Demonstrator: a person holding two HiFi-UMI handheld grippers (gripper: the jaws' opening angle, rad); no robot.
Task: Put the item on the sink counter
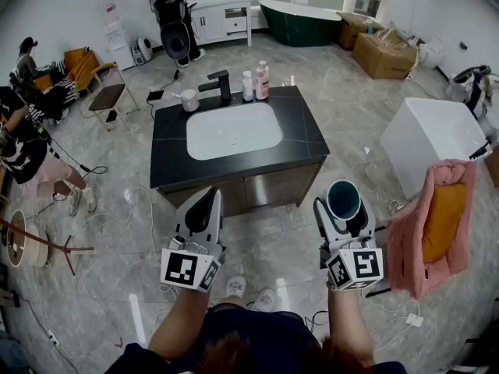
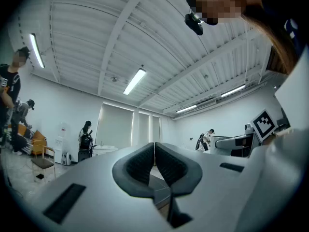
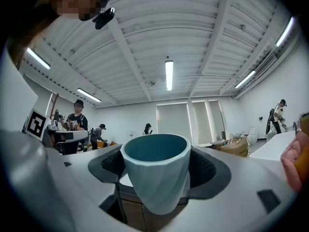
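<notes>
A pale blue-green cup point(image 1: 344, 199) stands upright between the jaws of my right gripper point(image 1: 343, 209), which is shut on it, in front of the sink cabinet and to its right. The right gripper view shows the cup point(image 3: 157, 174) pressed between both dark pads, mouth up, empty. My left gripper point(image 1: 204, 207) is shut on nothing; its pads point(image 2: 166, 166) meet in the left gripper view. The black sink counter point(image 1: 296, 127) with a white basin point(image 1: 232, 129) lies ahead of both grippers.
On the counter's back edge stand a black faucet point(image 1: 220, 85), a white cup point(image 1: 189, 100) and two bottles point(image 1: 255, 83). A white box point(image 1: 433, 135) and a pink-and-orange cloth point(image 1: 437, 228) are at the right. People sit at the left point(image 1: 31, 123). Cables lie on the floor.
</notes>
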